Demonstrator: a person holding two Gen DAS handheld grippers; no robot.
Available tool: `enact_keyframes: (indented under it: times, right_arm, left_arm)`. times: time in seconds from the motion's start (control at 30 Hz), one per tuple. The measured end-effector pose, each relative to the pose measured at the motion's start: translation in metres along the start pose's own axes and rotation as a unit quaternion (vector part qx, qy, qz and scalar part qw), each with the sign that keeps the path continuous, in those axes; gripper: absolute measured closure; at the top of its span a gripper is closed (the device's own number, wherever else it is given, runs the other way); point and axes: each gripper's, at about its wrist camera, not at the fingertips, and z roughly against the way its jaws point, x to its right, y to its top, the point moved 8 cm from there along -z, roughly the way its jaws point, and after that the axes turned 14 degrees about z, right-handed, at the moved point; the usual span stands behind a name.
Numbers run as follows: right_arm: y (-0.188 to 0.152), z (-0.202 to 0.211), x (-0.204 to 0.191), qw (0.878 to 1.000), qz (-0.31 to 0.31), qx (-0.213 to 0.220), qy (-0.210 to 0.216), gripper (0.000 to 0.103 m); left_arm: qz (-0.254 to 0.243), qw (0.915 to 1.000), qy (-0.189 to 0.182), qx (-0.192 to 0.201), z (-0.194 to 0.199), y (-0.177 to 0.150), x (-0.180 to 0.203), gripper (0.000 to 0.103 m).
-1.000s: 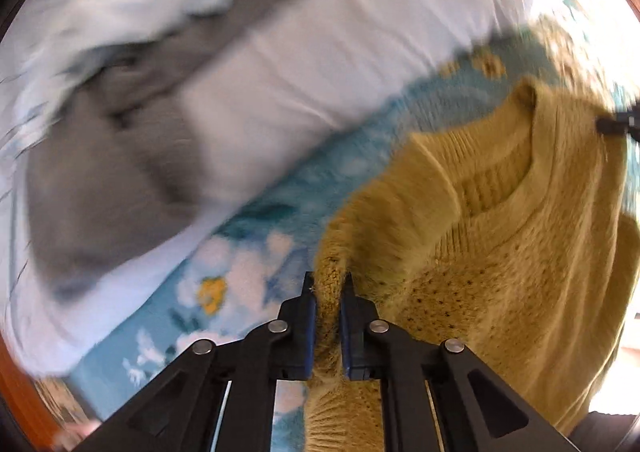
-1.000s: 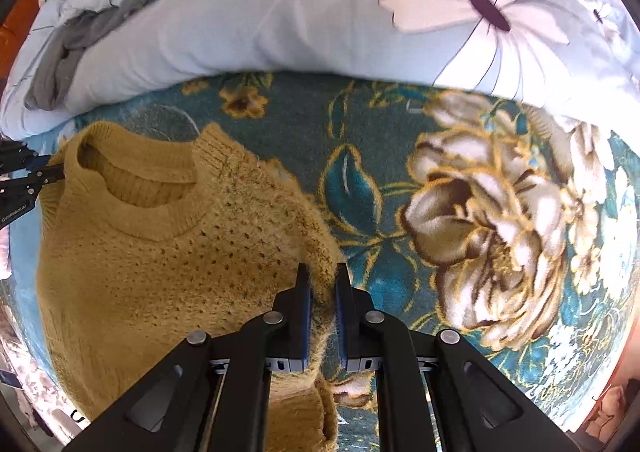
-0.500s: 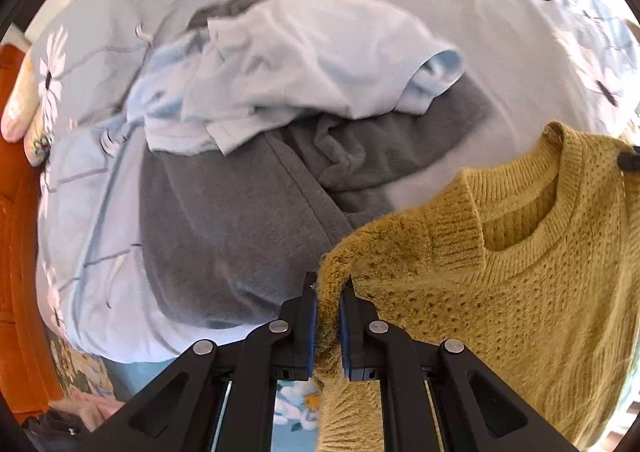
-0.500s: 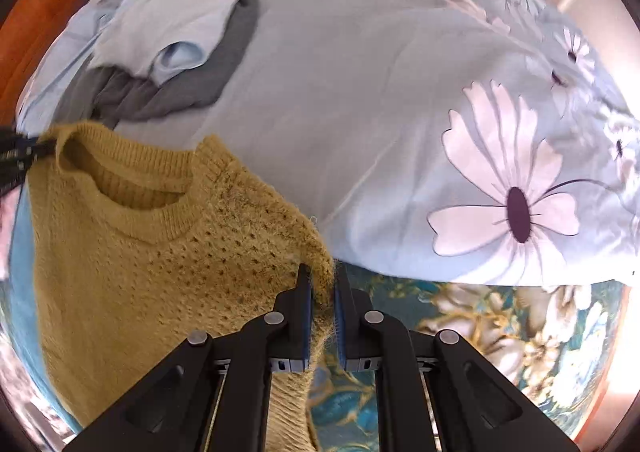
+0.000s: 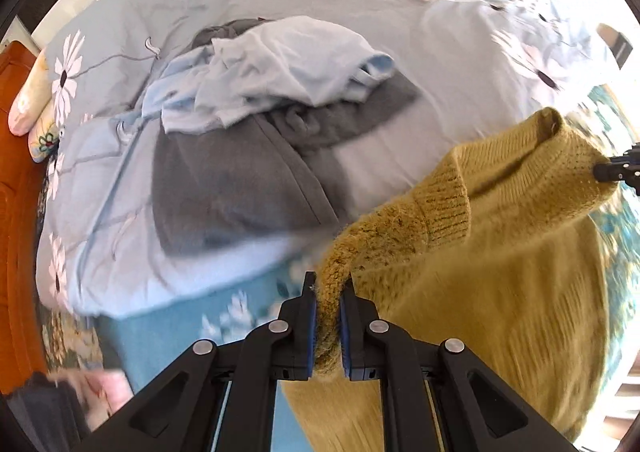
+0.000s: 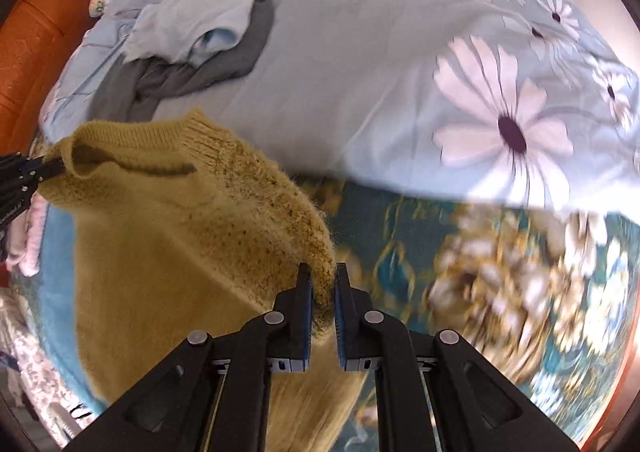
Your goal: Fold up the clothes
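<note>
- Left gripper (image 5: 328, 290): jaws nearly together, pinching 1 fuzzy shoulder edge of the mustard knit sweater (image 5: 500, 272).
- Right gripper (image 6: 320, 284): same narrow gap, pinching the opposite shoulder of the sweater (image 6: 168, 244).
- Sweater hangs between both grippers, ribbed collar (image 6: 132, 140) up, body drooping, above the teal floral blanket (image 6: 500, 292).
- Behind it: pale blue daisy-print duvet (image 6: 360, 72) with a light blue shirt (image 5: 288, 64) lying on a grey garment (image 5: 232, 188).

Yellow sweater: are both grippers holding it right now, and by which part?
Yes. The left gripper and the right gripper are each shut on the yellow sweater, pinching a shoulder on either side of the neckline, so it hangs between them.
</note>
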Motion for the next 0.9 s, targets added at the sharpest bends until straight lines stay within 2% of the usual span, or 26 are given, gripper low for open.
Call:
enact_keyframes:
  times: [0.1, 0.17, 0.3, 0.4, 0.5, 0.6, 0.7, 0.77, 0.83, 0.9]
  right_arm:
    - [-0.024, 0.015, -0.032, 1.0, 0.011, -0.012, 0.01, 0.093]
    - [-0.044, 0.011, -0.04, 0.999, 0.013, -0.026, 0.016, 0.093]
    - [-0.099, 0.004, -0.064, 0.997, 0.001, -0.065, 0.032, 0.093]
    - [-0.134, -0.01, -0.082, 0.994, -0.016, -0.096, 0.046, 0.093]
    - [-0.17, -0.015, -0.094, 0.99, -0.031, -0.125, 0.056, 0.093]
    - [-0.186, -0.02, -0.098, 0.988, -0.038, -0.138, 0.06, 0.093]
    - [-0.194, -0.02, -0.099, 0.987, -0.045, -0.141, 0.06, 0.092]
    - [-0.198, -0.018, -0.098, 0.987, -0.049, -0.143, 0.054, 0.089]
    - [-0.204, -0.017, -0.095, 0.986, -0.058, -0.149, 0.052, 0.088]
    - [-0.212, -0.016, -0.093, 0.984, -0.068, -0.156, 0.05, 0.088]
  left_arm:
    - [0.015, 0.9998, 0.0, -0.015, 0.019, -0.035, 0.005, 0.093]
    - [0.024, 0.9994, -0.001, -0.026, 0.032, -0.058, 0.008, 0.093]
    - [0.058, 0.9954, 0.009, -0.075, 0.034, -0.117, 0.004, 0.093]
    - [0.084, 0.9892, 0.018, -0.119, 0.025, -0.16, 0.005, 0.092]
    - [0.12, 0.9796, 0.021, -0.16, 0.012, -0.192, 0.008, 0.09]
    - [0.132, 0.9738, 0.023, -0.184, 0.007, -0.214, 0.012, 0.089]
    - [0.136, 0.9695, 0.027, -0.202, 0.007, -0.23, 0.014, 0.082]
    - [0.151, 0.9638, 0.031, -0.218, 0.007, -0.24, 0.011, 0.07]
    - [0.187, 0.9541, 0.023, -0.233, 0.007, -0.251, 0.006, 0.067]
    - [0.24, 0.9379, 0.006, -0.251, 0.007, -0.262, 0.0, 0.063]
